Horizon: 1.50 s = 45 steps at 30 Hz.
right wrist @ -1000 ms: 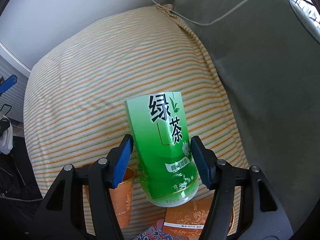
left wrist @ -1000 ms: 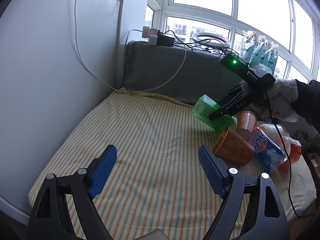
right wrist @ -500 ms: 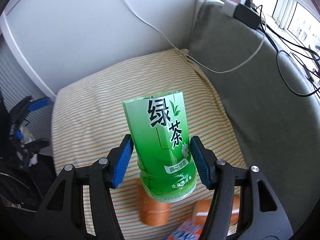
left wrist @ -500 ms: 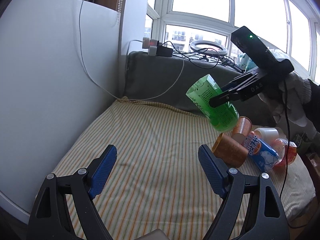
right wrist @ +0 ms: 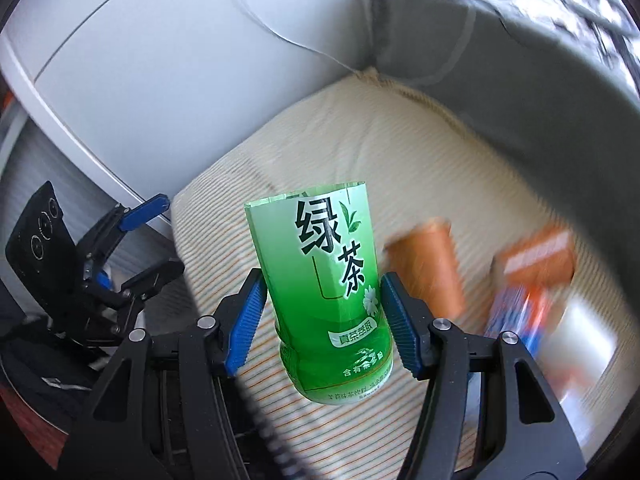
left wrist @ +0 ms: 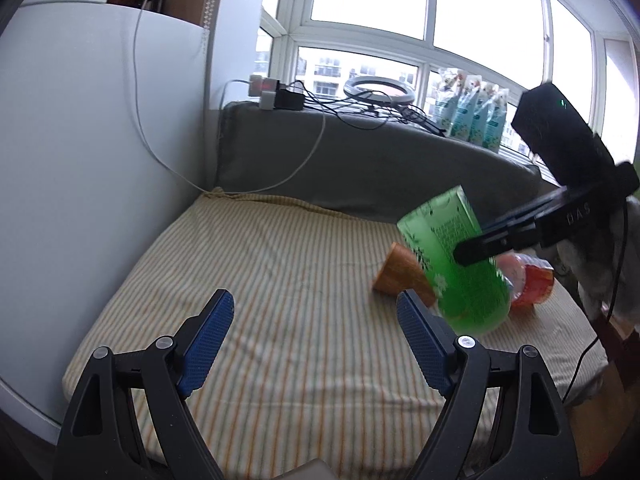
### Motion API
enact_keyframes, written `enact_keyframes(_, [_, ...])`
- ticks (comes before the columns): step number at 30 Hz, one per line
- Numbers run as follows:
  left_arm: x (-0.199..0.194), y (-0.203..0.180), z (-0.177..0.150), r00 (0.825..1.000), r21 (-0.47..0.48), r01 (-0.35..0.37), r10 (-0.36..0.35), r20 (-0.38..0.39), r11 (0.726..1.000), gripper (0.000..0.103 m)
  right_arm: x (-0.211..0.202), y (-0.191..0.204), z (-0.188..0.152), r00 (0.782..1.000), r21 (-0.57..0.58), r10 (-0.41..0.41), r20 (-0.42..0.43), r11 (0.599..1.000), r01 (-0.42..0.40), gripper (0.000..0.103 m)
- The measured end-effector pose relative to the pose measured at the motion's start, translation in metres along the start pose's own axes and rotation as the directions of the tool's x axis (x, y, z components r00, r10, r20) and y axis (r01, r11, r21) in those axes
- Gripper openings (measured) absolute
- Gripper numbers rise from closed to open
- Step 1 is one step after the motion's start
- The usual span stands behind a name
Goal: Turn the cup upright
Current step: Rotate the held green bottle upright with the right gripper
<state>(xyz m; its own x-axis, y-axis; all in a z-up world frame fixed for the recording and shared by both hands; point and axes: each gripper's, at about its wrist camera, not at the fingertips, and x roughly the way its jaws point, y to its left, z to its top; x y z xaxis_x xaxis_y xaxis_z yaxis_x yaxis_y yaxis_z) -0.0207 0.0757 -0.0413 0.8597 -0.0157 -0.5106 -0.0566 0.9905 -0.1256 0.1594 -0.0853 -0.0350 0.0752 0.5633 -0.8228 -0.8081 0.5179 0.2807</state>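
Green cup [right wrist: 328, 292] — a cut-down green tea bottle — sits between the right gripper [right wrist: 323, 312] pads, clamped on its lower body, held in the air above the striped cushion [left wrist: 280, 280]; in the left wrist view the same cup [left wrist: 452, 264] is tilted, cut open rim up and away toward the grey backrest [left wrist: 360, 168], rounded base down and near the cushion but, as far as I can tell, not touching it; long axis leans maybe halfway off vertical, judged by eye; right-wrist background is motion-blurred, so the tool looks to be mid-swing.

Left gripper [left wrist: 316, 344] is spread wide with nothing between the pads, hovering low over the near edge of the cushion; cup lies ahead and to its right, close to its right finger; the right hand owns the cup, the left looks idle.

Key relation: base points down at the cushion, rim up — the flip looks mostly done; what remains, I judge, is rotating the axis to vertical and lowering the base onto a bare patch.

Risk: orange paper cup [left wrist: 400, 276] lies on its side just behind the green one, with other packets [right wrist: 532, 280] near it; cushion is soft, so the cup may tip on release.
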Motion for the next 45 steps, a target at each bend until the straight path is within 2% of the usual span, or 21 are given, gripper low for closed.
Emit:
enact_keyframes(5, [0.001, -0.007, -0.003, 0.997, 0.008, 0.058, -0.057, -0.043, 0.998, 0.083, 0.01, -0.024, -0.049, 0.996, 0.25, 0.083, 0.015, 0.965, -0.084, 0.061])
enact_keyframes(10, [0.007, -0.015, -0.006, 0.991, 0.012, 0.103, -0.102, -0.09, 0.995, 0.083, 0.019, -0.048, -0.089, 0.986, 0.444, 0.155, 0.057, 0.881, -0.164, 0.061])
enact_keyframes(15, [0.012, -0.022, -0.007, 0.984, -0.002, 0.134, -0.133, -0.121, 0.991, 0.083, 0.028, -0.061, -0.11, 0.982, 0.54, 0.177, 0.07, 0.821, -0.187, 0.062])
enact_keyframes(20, [0.017, -0.03, -0.007, 0.977, 0.0, 0.154, -0.152, -0.149, 0.988, 0.083, 0.033, -0.074, -0.12, 0.983, 0.593, 0.166, 0.079, 0.784, -0.18, 0.062])
enact_keyframes(27, [0.023, -0.04, -0.004, 0.97, 0.011, 0.171, -0.167, -0.177, 0.985, 0.083, 0.028, -0.076, -0.124, 0.993, 0.567, 0.097, 0.073, 0.814, -0.121, 0.063])
enact_keyframes(29, [0.023, -0.044, -0.003, 0.969, 0.013, 0.173, -0.168, -0.18, 0.985, 0.083, 0.027, -0.076, -0.122, 0.994, 0.551, 0.088, 0.068, 0.827, -0.111, 0.069])
enact_keyframes(32, [0.025, -0.048, -0.001, 0.966, 0.008, 0.179, -0.174, -0.188, 0.984, 0.083, 0.018, -0.071, -0.114, 0.995, 0.5, 0.042, 0.085, 0.862, -0.079, 0.076])
enact_keyframes(35, [0.031, -0.053, 0.001, 0.96, -0.016, 0.189, -0.188, -0.206, 0.982, 0.083, 0.006, -0.062, -0.112, 0.995, 0.437, -0.014, 0.104, 0.899, -0.033, 0.077])
enact_keyframes(38, [0.04, -0.056, 0.002, 0.944, -0.075, 0.216, -0.228, -0.238, 0.974, 0.083, -0.014, -0.053, -0.117, 0.985, 0.379, -0.105, 0.135, 0.924, 0.046, 0.077])
enact_keyframes(41, [0.055, -0.056, 0.001, 0.907, -0.188, 0.261, -0.307, -0.287, 0.947, 0.083, -0.033, -0.044, -0.128, 0.964, 0.341, -0.206, 0.169, 0.93, 0.139, 0.077])
enact_keyframes(44, [0.075, -0.055, -0.003, 0.849, -0.334, 0.291, -0.403, -0.341, 0.896, 0.083, -0.051, -0.039, -0.144, 0.937, 0.331, -0.282, 0.205, 0.921, 0.205, 0.077])
enact_keyframes(45, [0.079, -0.056, -0.004, 0.839, -0.36, 0.292, -0.418, -0.348, 0.886, 0.083, -0.056, -0.038, -0.151, 0.931, 0.339, -0.292, 0.219, 0.917, 0.208, 0.078])
